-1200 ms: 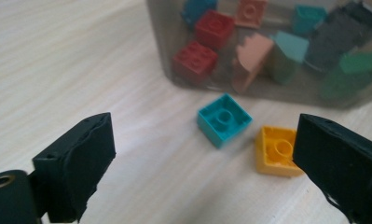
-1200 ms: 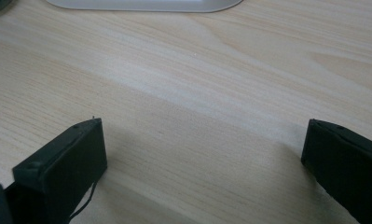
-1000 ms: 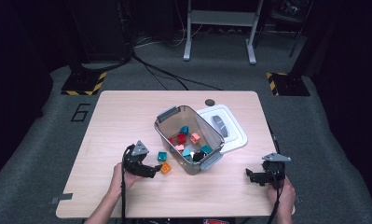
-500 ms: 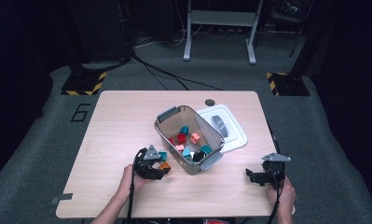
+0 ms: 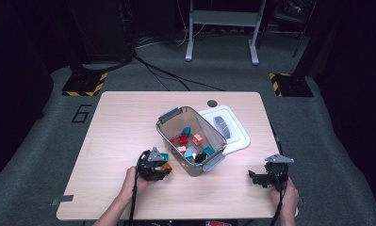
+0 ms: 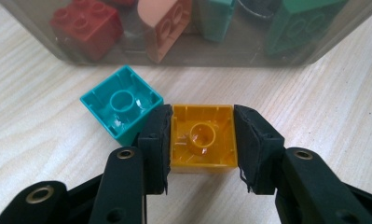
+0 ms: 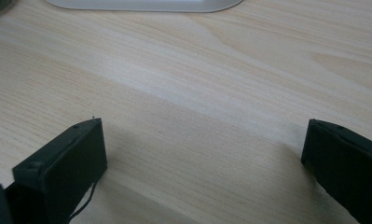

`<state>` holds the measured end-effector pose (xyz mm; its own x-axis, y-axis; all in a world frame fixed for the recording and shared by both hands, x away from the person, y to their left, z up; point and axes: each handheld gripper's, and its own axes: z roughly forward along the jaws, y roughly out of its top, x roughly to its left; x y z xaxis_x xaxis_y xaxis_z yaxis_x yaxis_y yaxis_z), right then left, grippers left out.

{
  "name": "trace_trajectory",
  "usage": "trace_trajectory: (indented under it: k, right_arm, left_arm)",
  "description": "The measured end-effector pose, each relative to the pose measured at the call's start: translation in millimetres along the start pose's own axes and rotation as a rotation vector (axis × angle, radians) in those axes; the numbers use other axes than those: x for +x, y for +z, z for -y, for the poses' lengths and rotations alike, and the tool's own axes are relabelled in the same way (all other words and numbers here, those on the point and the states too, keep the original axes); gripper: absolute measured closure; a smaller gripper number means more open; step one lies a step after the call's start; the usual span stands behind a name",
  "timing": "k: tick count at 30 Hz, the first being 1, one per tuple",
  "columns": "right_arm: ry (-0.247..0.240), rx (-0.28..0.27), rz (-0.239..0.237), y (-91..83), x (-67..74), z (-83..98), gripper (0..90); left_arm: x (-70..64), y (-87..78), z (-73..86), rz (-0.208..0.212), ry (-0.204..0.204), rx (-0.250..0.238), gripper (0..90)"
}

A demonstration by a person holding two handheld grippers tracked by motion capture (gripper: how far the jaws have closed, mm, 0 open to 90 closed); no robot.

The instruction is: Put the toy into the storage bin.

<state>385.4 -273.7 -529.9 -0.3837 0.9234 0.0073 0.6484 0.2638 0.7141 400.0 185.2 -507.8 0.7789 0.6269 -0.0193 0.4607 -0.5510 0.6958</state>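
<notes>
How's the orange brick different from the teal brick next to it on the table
The orange brick sits between the left gripper's pads, which have just been closing on it; the teal brick lies free beside it. The orange one sits square to the jaws, the teal one turned at an angle. Both lie hollow side up, outside the bin.

A pale wooden table (image 5: 119,122) stands on grey carpet; on it sits a clear grey bin (image 5: 191,140) of coloured bricks, with its white lid (image 5: 232,132) lying flat just beside it; an orange brick (image 6: 202,137) and a teal brick (image 6: 120,102) lie studs-down just before the bin's wall, touching corner to corner.
</notes>
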Motion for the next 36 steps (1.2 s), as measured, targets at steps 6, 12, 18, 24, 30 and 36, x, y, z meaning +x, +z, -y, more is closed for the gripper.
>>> trace_trajectory:
  k: [6, 12, 18, 24, 30, 36]
  right_arm:
    - [0.000, 0.000, 0.000, 0.0, 0.0, 0.0, 0.0]
    - [0.000, 0.000, 0.000, 0.0, 0.0, 0.0, 0.0]
    - [0.000, 0.000, 0.000, 0.0, 0.0, 0.0, 0.0]
    - [0.000, 0.000, 0.000, 0.0, 0.0, 0.0, 0.0]
    - [0.000, 0.000, 0.000, 0.0, 0.0, 0.0, 0.0]
    - [0.000, 0.000, 0.000, 0.0, 0.0, 0.0, 0.0]
  left_arm:
    - [2.8, -7.2, 7.2, -0.018, -0.010, 0.001, 59.0]
    - [13.2, -19.5, 20.1, -0.054, -0.043, -0.012, 58.8]
    - [17.6, -22.4, 17.0, -0.042, -0.074, -0.015, 51.0]
    - [18.0, -13.8, 11.6, -0.039, -0.084, 0.005, 51.7]
    - [16.2, -12.2, 11.0, -0.056, -0.078, 0.002, 58.8]
    - [21.0, -19.6, 11.4, -0.066, -0.088, -0.006, 59.0]
